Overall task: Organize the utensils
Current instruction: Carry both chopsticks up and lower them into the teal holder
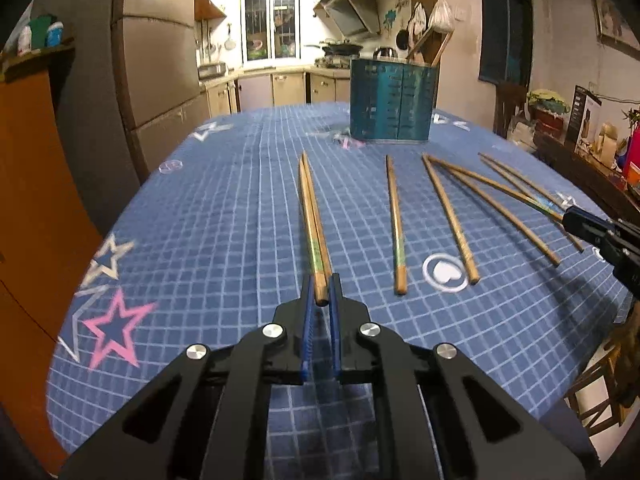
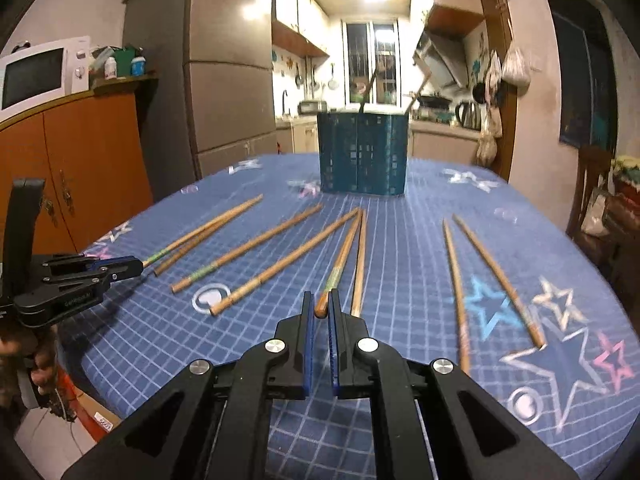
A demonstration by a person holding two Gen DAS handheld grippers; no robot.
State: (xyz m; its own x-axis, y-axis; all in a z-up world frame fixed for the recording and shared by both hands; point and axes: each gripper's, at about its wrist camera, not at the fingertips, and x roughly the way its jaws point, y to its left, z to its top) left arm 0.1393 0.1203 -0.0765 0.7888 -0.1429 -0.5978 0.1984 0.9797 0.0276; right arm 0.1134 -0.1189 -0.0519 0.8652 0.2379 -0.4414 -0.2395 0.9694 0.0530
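Several wooden chopsticks lie spread on the blue checked tablecloth (image 1: 224,216). My left gripper (image 1: 321,294) is shut on the thick end of a chopstick (image 1: 316,236), with a second chopstick (image 1: 306,200) lying against it. My right gripper (image 2: 319,308) is shut on the end of another chopstick (image 2: 340,260). A teal utensil holder (image 1: 391,100) stands upright at the far side of the table; in the right wrist view (image 2: 363,152) two chopsticks stick out of it. The left gripper shows at the left in the right wrist view (image 2: 120,266).
More loose chopsticks lie to the right (image 2: 456,288) and in the middle (image 2: 248,246). An orange cabinet (image 2: 88,152) with a microwave (image 2: 40,72) and a fridge (image 2: 228,80) stand left of the table. A wooden chair (image 1: 604,392) sits by the table's right edge.
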